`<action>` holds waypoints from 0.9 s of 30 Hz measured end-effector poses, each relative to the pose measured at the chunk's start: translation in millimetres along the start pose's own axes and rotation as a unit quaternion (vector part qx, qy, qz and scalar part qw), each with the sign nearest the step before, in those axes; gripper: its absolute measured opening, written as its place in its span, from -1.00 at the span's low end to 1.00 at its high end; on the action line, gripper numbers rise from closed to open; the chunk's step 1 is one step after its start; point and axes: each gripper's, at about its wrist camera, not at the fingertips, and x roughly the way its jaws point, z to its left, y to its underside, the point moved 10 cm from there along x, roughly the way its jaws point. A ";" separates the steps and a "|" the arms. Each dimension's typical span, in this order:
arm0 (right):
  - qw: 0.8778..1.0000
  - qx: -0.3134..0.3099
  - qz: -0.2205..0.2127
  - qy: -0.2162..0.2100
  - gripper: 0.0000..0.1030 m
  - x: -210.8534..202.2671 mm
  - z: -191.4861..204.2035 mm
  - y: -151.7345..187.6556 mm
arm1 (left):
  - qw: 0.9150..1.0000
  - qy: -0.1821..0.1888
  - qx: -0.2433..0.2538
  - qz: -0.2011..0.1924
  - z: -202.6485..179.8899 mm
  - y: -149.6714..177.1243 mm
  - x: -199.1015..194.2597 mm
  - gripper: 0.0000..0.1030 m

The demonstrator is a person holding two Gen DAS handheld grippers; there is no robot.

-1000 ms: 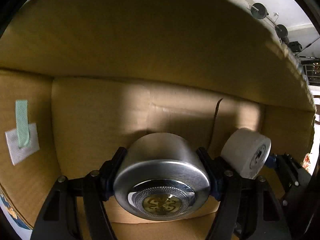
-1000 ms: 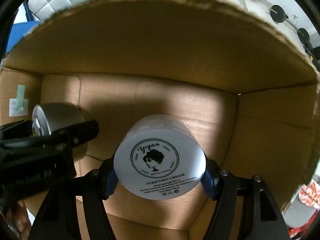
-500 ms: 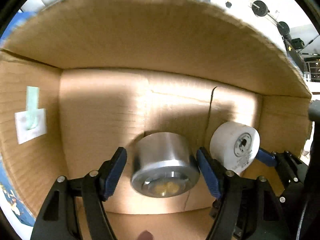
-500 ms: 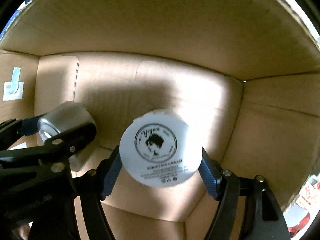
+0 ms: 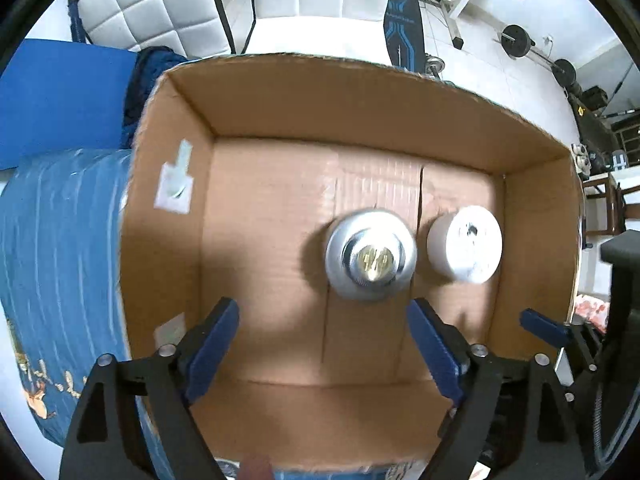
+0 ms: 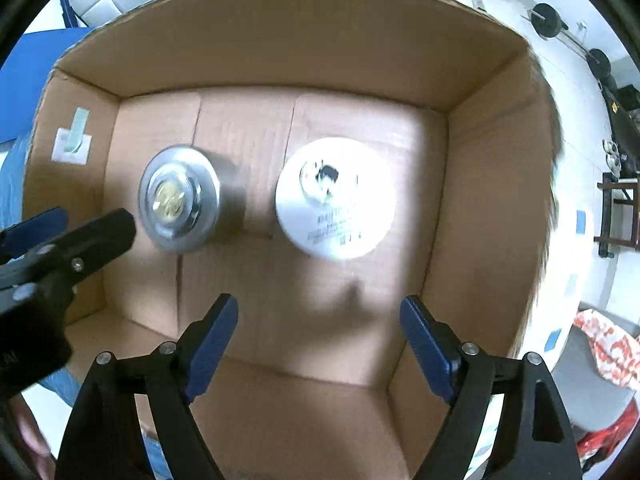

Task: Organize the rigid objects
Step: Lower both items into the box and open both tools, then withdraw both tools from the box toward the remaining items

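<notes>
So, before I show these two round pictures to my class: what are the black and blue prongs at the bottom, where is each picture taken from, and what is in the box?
No robot here: a person holds a two-finger claw in each hand, and a wide-angle camera on each claw looks forward along its fingers. That is why the pictures look round and bent.

One picture comes from the left claw, the other from the right claw. The blue-padded prongs are each claw's own fingers. Both claws are open and hold nothing.

Both look down into a cardboard box. On its floor stand two jars, side by side with a small gap: a silver jar with a gold emblem on its lid, and a white cream jar with a printed lid. A white label is stuck to the box's left wall.

The black shape at the left edge of the right claw's picture is the left claw, seen from the side.
</notes>
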 end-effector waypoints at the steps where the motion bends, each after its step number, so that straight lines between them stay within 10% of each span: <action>1: 1.000 0.006 -0.005 -0.004 0.84 -2.3 -1.0 10.0 | 1.000 -0.004 0.002 -0.003 13.8 -3.6 -3.3 0.73; 27: 0.978 0.059 -0.200 0.014 1.00 -162.5 45.9 105.7 | 0.977 -0.043 0.042 -0.207 49.8 92.1 -143.1 0.75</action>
